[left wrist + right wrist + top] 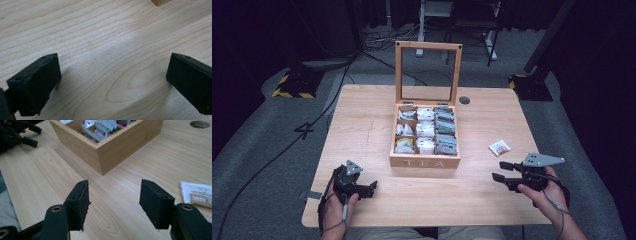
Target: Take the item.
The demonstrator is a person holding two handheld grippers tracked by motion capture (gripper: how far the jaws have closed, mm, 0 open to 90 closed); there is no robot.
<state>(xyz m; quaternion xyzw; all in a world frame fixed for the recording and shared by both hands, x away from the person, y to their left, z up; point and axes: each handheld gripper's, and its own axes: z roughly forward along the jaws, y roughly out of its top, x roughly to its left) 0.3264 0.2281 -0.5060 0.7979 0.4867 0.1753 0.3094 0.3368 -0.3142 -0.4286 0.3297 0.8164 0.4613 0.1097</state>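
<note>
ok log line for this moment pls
left gripper: open, empty | right gripper: open, empty | tea box: lid up | loose tea bag: on table beside right gripper

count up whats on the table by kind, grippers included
wooden tea box, lid open, with tea bags inside: 1
loose tea bag packet on the table, apart from the box: 1
handheld grippers, left gripper and right gripper, both with jaws apart: 2
total: 4

Lab or studio, black curtains, floor cables, hazard-striped stand bases
</note>
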